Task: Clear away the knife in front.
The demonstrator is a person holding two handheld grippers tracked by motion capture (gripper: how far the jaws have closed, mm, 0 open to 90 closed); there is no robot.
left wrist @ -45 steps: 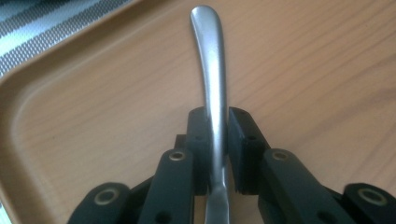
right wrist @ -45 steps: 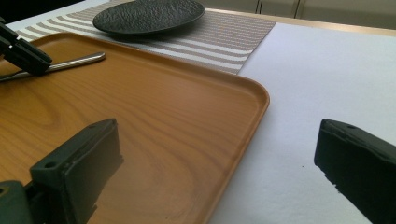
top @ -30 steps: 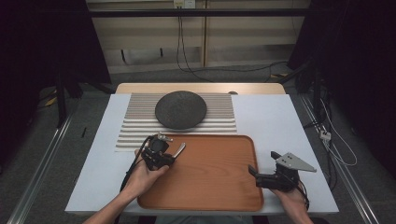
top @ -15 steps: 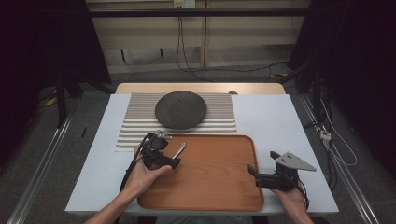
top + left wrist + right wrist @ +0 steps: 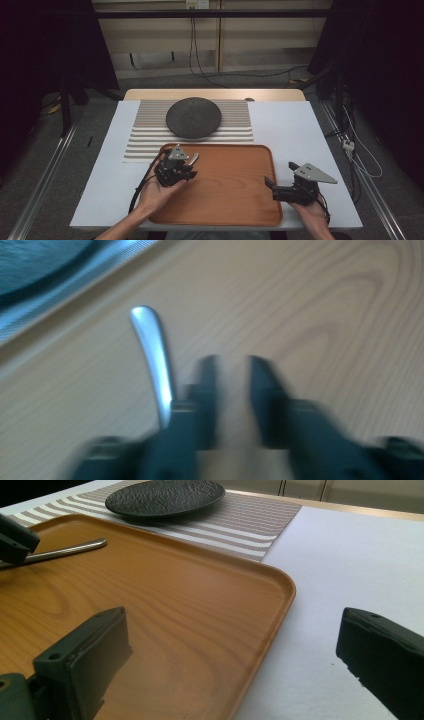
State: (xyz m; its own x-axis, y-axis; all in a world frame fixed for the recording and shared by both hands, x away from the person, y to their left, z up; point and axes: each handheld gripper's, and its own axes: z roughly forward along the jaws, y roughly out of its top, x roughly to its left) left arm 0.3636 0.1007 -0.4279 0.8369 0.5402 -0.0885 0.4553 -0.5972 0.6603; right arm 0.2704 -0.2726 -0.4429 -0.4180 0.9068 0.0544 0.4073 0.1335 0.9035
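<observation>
A silver utensil handle [image 5: 193, 158] lies at the far left corner of the brown wooden tray [image 5: 230, 195]. My left gripper [image 5: 189, 175] sits low over the tray just beside it. In the left gripper view, which is blurred, the handle [image 5: 150, 345] runs along the outside of the left jaw. The jaws [image 5: 232, 365] have just been closing; they stand almost together with nothing between them. My right gripper [image 5: 281, 174] stands wide open across the tray's right rim [image 5: 280, 585], one jaw over the wood and one over the white table cover.
A dark round plate [image 5: 193, 117] rests on a striped placemat [image 5: 150, 135] beyond the tray. The white table cover [image 5: 300, 130] stretches bare to the right. The table's edges drop off at left, right and front.
The left gripper has shifted slightly nearer and to the right, beside the utensil. The right gripper has kept still.
</observation>
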